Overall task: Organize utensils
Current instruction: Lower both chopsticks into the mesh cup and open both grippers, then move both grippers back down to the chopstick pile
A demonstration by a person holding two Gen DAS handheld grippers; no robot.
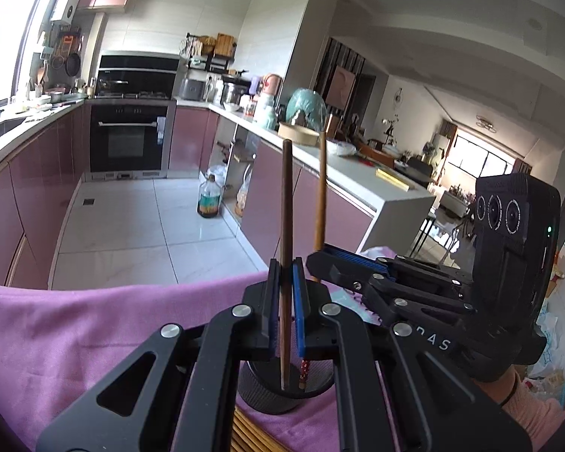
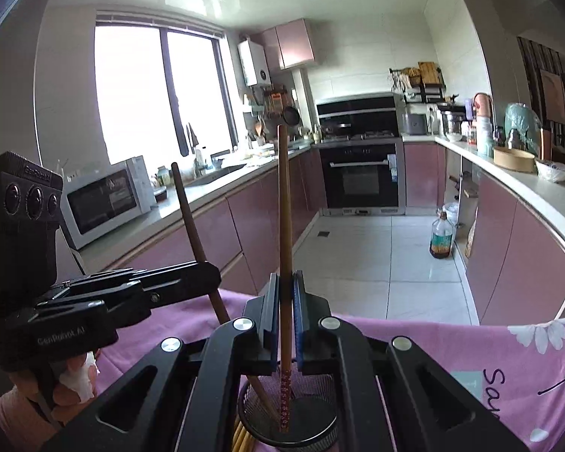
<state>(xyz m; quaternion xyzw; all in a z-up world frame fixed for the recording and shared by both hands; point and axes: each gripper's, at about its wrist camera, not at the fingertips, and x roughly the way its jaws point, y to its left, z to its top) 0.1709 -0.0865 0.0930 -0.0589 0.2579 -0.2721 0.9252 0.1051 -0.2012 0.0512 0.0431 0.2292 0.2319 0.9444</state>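
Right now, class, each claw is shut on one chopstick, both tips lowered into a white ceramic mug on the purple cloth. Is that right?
Not quite. The holder is a black mesh cup, not a white ceramic mug; the right wrist view shows it. The rest stands: the left claw grips the dark chopstick, the right claw the patterned chopstick, above the purple cloth.

- Left wrist view: looks forward along the left gripper (image 1: 283, 303), close above the black mesh holder (image 1: 282, 388), facing the oven (image 1: 128, 139) wall; right gripper (image 1: 348, 271) enters at right.
- Right wrist view: looks along the right gripper (image 2: 282, 312), equally close over the holder (image 2: 288, 420); both share holder, pink cloth (image 2: 452, 342), oven (image 2: 361, 177).
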